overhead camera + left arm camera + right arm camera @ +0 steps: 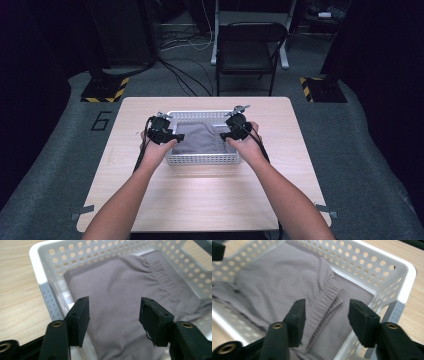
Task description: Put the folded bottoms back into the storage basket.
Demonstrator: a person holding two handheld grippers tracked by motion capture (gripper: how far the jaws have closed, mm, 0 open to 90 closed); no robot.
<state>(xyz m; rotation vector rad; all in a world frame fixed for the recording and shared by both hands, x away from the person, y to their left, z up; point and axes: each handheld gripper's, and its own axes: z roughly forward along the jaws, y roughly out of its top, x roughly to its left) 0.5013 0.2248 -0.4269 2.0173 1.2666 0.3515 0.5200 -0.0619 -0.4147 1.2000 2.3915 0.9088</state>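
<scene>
Found the folded grey cloth garment lying flat inside the white perforated plastic basket, at the middle of the high view. Saw the left gripper at the left end of the basket and the right gripper at the right end, each in 1 hand.

Noted about half-open jaws on the left gripper, above the cloth at the centre of its view, with nothing pinched. Noted the same on the right gripper: jaws about half apart, standing over the gathered elastic waistband, gripping nothing.

Judged the step as letting the garment rest in the basket. To do it well, seemed best to lift both grippers straight up, with pads kept off the fabric, so as not to drag a fold out.

Around: the light wooden table under the basket, a black folding chair at the upper middle of the frame, cables on the floor behind. In the way: only the 2 short basket walls close beside the jaws, which could have caught a pad on a sideways move.
</scene>
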